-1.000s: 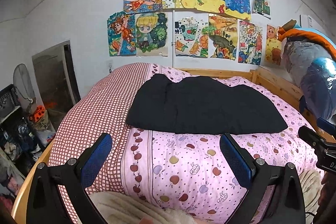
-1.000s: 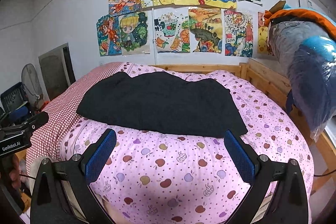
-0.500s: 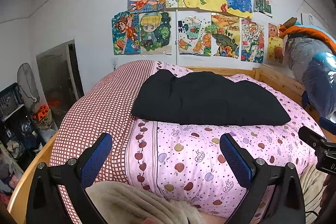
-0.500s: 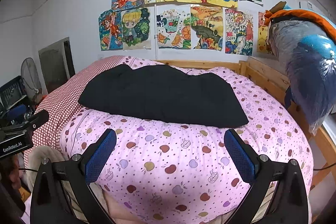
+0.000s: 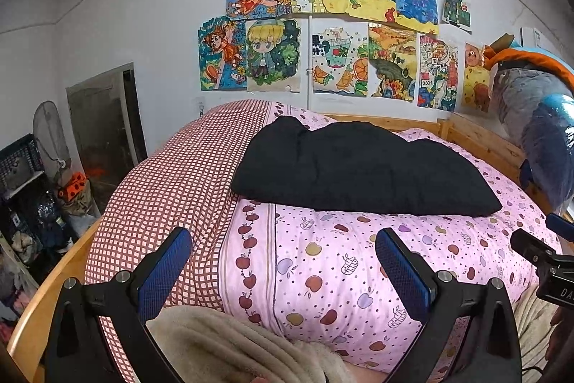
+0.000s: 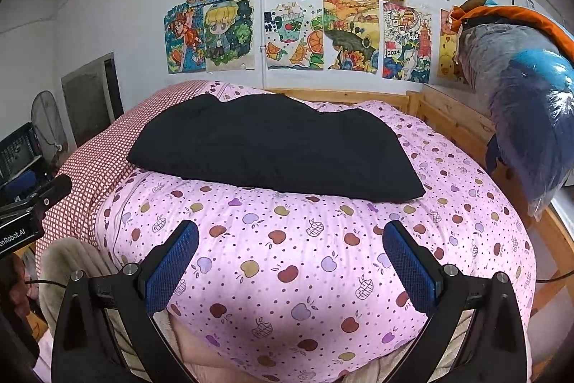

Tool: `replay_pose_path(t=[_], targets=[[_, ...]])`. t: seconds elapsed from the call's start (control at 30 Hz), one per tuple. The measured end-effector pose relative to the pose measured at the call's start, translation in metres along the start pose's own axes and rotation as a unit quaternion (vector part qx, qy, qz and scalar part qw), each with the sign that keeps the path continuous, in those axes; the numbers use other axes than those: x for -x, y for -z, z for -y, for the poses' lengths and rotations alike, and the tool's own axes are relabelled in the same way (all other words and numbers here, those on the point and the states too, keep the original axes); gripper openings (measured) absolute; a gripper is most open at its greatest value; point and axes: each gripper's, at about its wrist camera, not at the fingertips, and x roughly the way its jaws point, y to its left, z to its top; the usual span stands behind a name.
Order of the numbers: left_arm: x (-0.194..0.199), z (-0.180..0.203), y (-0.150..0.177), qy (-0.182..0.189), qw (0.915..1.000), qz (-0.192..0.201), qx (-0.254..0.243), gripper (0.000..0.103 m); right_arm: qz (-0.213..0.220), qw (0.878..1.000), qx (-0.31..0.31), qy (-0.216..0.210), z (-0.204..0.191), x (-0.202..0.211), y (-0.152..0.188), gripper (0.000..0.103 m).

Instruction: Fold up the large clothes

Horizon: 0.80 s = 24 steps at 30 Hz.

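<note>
Left hand-held gripper (image 5: 283, 261): jaws spread wide apart, nothing between the blue pads (image 5: 163, 270), held above the near end of the bed. Right hand-held gripper (image 6: 290, 257): likewise spread wide and empty, held over the pink apple-print quilt (image 6: 287, 253). Black garment (image 5: 355, 167): lay folded flat on top of the quilt, well ahead of both grippers, touched by neither; seen ahead and slightly right of the left gripper, ahead and centred for the right one (image 6: 276, 146). Red-checked cover (image 5: 172, 182): ahead and left of the left gripper, beside the garment. Beige blanket (image 5: 229, 343): directly below the left gripper. Wooden bed frame (image 6: 455, 117): ahead and right. Children's drawings (image 6: 297, 2): taped to the wall beyond the bed. Bagged bedding (image 6: 531, 103): far right, above the frame.
</note>
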Motion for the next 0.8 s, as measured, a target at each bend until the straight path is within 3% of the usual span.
replay_pose_path(t=[0.8], targets=[[-0.0001,0.0016,0.0018,0.003,1.0,-0.001,-0.002,0.103,0.0,1.0,-0.001,0.001,0.0039,-0.0021,-0.0006,0.101]])
